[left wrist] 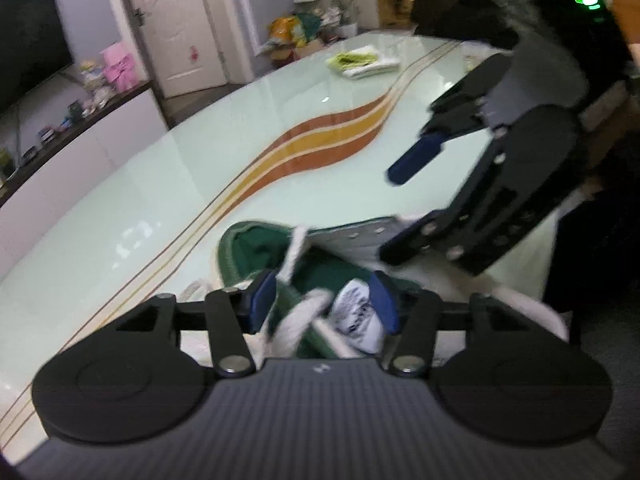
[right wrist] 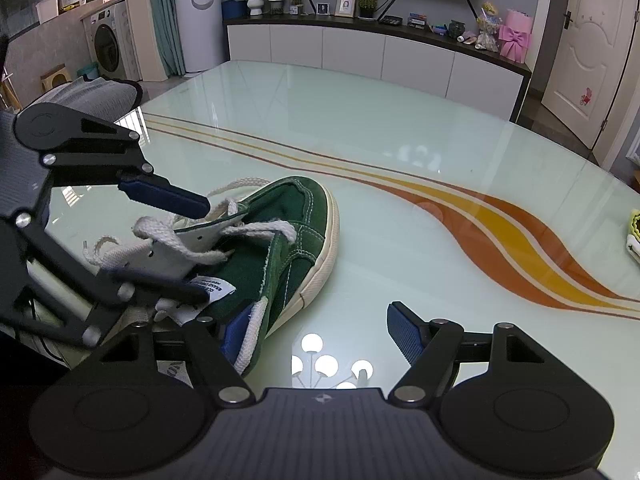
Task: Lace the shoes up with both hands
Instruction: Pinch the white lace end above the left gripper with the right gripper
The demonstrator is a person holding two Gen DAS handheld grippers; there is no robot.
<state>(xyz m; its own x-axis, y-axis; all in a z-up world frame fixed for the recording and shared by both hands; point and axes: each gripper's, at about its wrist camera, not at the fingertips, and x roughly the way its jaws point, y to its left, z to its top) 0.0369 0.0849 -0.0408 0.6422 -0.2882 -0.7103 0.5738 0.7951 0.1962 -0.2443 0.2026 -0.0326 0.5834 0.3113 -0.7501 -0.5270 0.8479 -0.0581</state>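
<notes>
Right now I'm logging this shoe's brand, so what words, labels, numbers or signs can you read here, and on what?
Tongue label on the shoe: printed lines, too small and skewed to read.
The same label from the left wrist: blurred, unreadable.
Gripper bodies: a small emblem, no letters.
Door sticker: a cartoon picture, no words.
Items on the cabinet: too small to read.
No brand can be read anywhere.
</notes>
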